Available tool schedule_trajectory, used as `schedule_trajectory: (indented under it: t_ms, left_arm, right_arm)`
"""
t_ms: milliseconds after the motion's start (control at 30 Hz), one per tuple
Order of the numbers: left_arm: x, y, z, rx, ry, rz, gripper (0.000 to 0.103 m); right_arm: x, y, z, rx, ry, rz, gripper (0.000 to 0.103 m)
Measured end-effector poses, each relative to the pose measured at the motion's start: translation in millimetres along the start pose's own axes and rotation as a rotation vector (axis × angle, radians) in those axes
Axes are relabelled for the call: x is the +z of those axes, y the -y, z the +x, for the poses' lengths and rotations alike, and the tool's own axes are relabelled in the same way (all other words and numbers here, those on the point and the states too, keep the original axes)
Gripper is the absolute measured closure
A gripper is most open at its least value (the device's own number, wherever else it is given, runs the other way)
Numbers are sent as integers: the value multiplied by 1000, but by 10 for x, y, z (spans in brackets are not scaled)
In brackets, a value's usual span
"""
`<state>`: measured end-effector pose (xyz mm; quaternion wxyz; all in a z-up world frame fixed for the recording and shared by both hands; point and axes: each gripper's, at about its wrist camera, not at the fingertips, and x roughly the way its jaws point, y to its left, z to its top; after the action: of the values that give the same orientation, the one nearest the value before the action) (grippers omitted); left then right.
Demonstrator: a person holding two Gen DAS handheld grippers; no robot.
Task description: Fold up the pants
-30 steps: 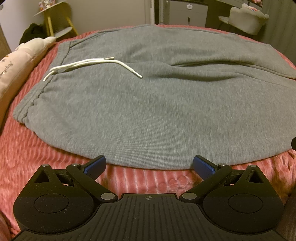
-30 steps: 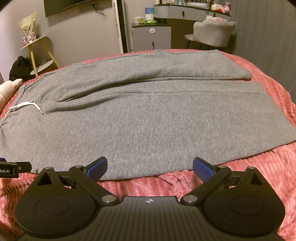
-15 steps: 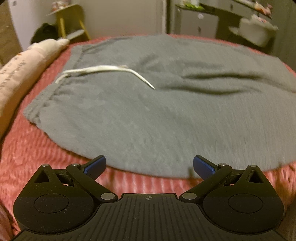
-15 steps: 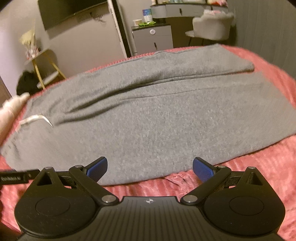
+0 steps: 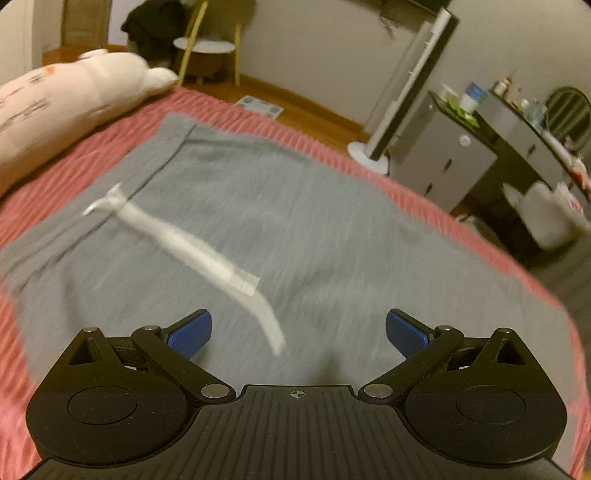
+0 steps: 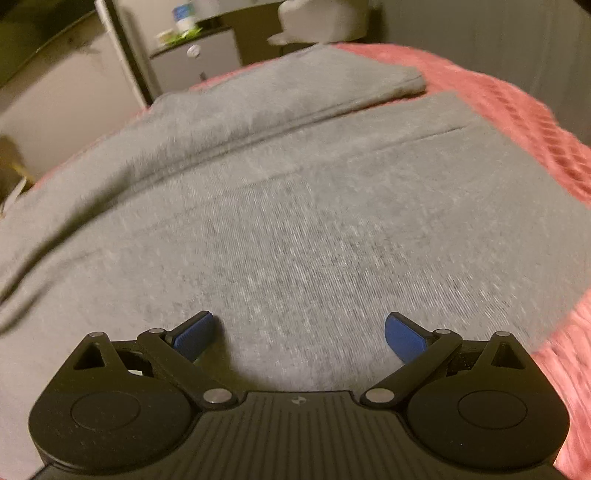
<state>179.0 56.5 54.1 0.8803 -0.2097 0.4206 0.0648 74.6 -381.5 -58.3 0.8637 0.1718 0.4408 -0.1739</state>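
Note:
Grey sweatpants [image 5: 314, 229] lie flat on a pink ribbed bedspread [image 5: 55, 166]. In the left wrist view the waistband is at the left, with a white drawstring [image 5: 184, 243] lying across the fabric. My left gripper [image 5: 298, 334] is open and empty, above the pants just short of the drawstring's end. In the right wrist view the two pant legs [image 6: 295, 192] stretch away, the far leg's cuff [image 6: 399, 79] at the upper right. My right gripper [image 6: 299, 334] is open and empty over the near leg. Both views are blurred.
A pale plush pillow [image 5: 62, 96] lies on the bed at the left. Beyond the bed stand a grey cabinet [image 5: 439, 158], a tower fan [image 5: 402, 107], a stool [image 5: 207, 51] and a light chair [image 6: 325, 18]. The bedspread [image 6: 517, 110] shows at the right.
Both grippers have moved forward from the bedspread's near edge to above the pants. The left view has swung toward the waistband and drawstring. Both jaws stay open.

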Motion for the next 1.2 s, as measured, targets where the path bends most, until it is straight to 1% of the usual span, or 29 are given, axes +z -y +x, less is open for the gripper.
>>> schedule_trajectory:
  t_ms: [33, 67, 100, 133, 167, 200, 233, 300, 333, 367, 400, 467, 533, 567, 600, 667, 700, 767, 800, 867, 900, 933, 967, 1000, 1033, 1067, 1100, 1133, 1200]
  left_arm:
    - [201, 65, 147, -4, -12, 12, 0]
    - [407, 124, 308, -6, -27, 23, 0]
    - [570, 157, 437, 0, -36, 30, 0]
    - [784, 190, 609, 12, -39, 20, 0]
    - [906, 200, 728, 24, -44, 0, 0]
    - [1058, 200, 893, 40, -67, -39, 0]
    - [1215, 193, 1077, 41, -99, -85, 0]
    - [1454, 156, 1420, 19, -171, -157, 0]
    - [1550, 151, 1614, 35, -213, -191, 1]
    - [1614, 136, 1752, 54, -233, -211, 7]
    - [1672, 129, 1887, 74, -262, -232, 17]
    - [1735, 103, 2136, 99, -335, -271, 22]
    - [1764, 97, 2299, 114, -368, -285, 18]
    - [1769, 109, 2356, 138, -378, -278, 18]
    - [1768, 117, 2387, 146, -383, -274, 14]
    - [1825, 122, 2484, 132, -386, -291, 4]
    - [1845, 100, 2531, 133, -393, -295, 1]
    - [1849, 132, 2682, 159, -416, -284, 0]
    - [1850, 177, 2735, 185, -423, -266, 0]
    - [1838, 289, 2778, 230, -427, -234, 0]
    - [1819, 328, 2768, 243, -414, -225, 0]
    - [1784, 350, 2748, 246, -395, -213, 0]
    - [1742, 360, 2711, 244, -371, -202, 2]
    - [1705, 374, 2657, 246, -344, -187, 13]
    - [1678, 376, 2582, 247, -323, -170, 18]
    - [1672, 365, 2497, 229, -310, -159, 36]
    - [1677, 343, 2391, 205, -297, -157, 73]
    - [1687, 298, 2274, 149, -290, -163, 92]
    - [1680, 193, 2000, 72, -261, -193, 92]
  right_arm:
    - [18, 19, 29, 15, -5, -12, 4]
    - [82, 26, 54, 25, -43, -27, 4]
    - [247, 34, 87, 41, -122, -48, 4]
    - [413, 47, 96, 62, -161, -41, 4]
    - [577, 84, 60, 100, -131, -8, 4]
    - [802, 141, 33, 136, -63, 38, 4]
    - [1045, 178, 55, 142, -11, 78, 4]
    - [1562, 199, 241, 142, 49, 140, 4]
    - [1834, 189, 389, 128, 64, 181, 8]
    - [2047, 166, 522, 121, 64, 217, 12]
    - [2291, 138, 695, 137, 53, 257, 18]
    - [2698, 71, 1002, 150, 50, 319, 19]
    - [3041, -56, 1301, 113, 34, 325, 19]
    - [3173, -119, 1455, 86, 20, 316, 19]
    - [3287, -177, 1638, 48, -3, 305, 19]
    - [3341, -253, 1918, -31, -22, 309, 19]
    - [3367, -284, 2062, -58, -53, 316, 19]
    - [3346, -326, 2257, -109, -91, 304, 15]
    - [3315, -372, 2300, -148, -65, 268, 15]
    - [3259, -485, 2304, -218, -40, 190, 26]
    - [3217, -517, 2271, -247, -22, 151, 43]
    - [3188, -525, 2224, -249, -8, 133, 68]
    - [3146, -496, 2158, -229, 5, 129, 81]
    - [3099, -444, 2073, -197, 8, 144, 93]
    - [3047, -383, 1964, -170, 15, 166, 95]
    - [2975, -312, 1865, -140, 32, 181, 95]
    - [2906, -238, 1727, -107, 56, 186, 95]
    - [2818, -148, 1550, -75, 86, 196, 95]
    - [2657, 37, 1218, 4, 144, 227, 95]
